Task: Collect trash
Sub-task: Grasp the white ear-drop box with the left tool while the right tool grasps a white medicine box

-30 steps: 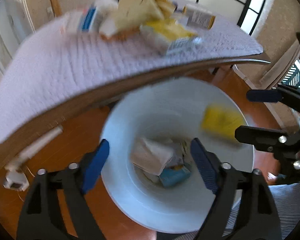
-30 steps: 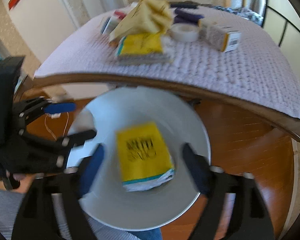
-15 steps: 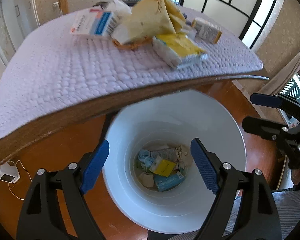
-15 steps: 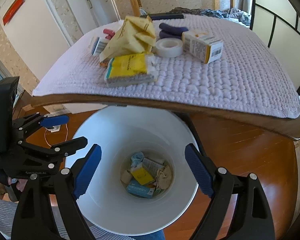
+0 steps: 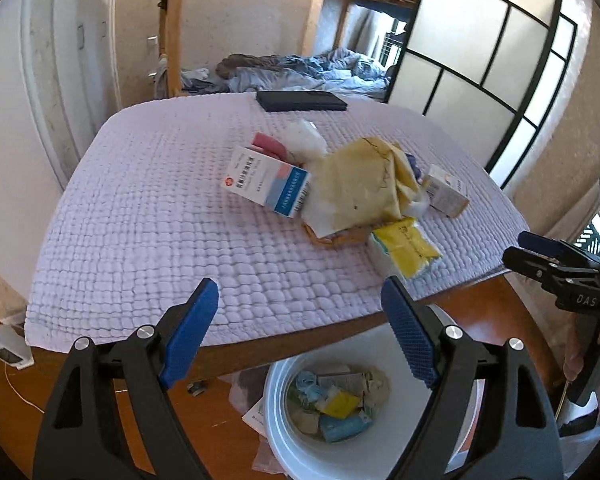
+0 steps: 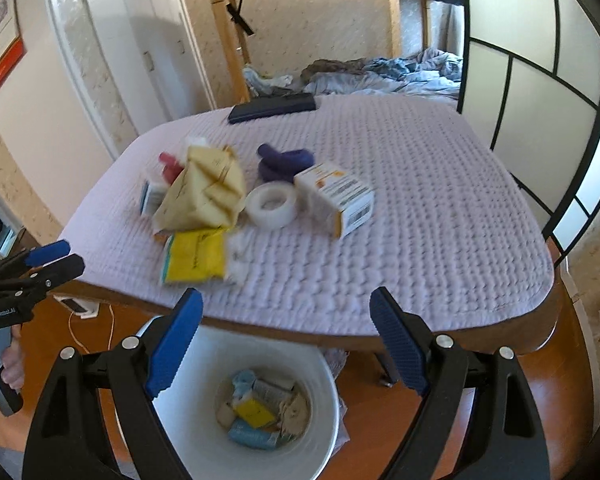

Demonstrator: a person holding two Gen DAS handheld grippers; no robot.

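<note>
Left wrist: we have swung up from the white bin [image 5: 284,456]; left hand-held gripper [image 5: 300,320] gapes empty, yellow packet [image 5: 406,246] at one o'clock on the desk [image 5: 148,240]. Right wrist: right hand-held gripper [image 6: 286,330] wide, empty; packet [image 6: 194,256] at eleven.

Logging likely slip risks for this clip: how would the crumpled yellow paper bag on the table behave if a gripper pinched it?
The crumpled yellow paper bag looks thin and creased, so it would likely collapse between the fingers. It probably weighs little. It leans on the blue-and-white box, which might shift when the bag is lifted.
</note>
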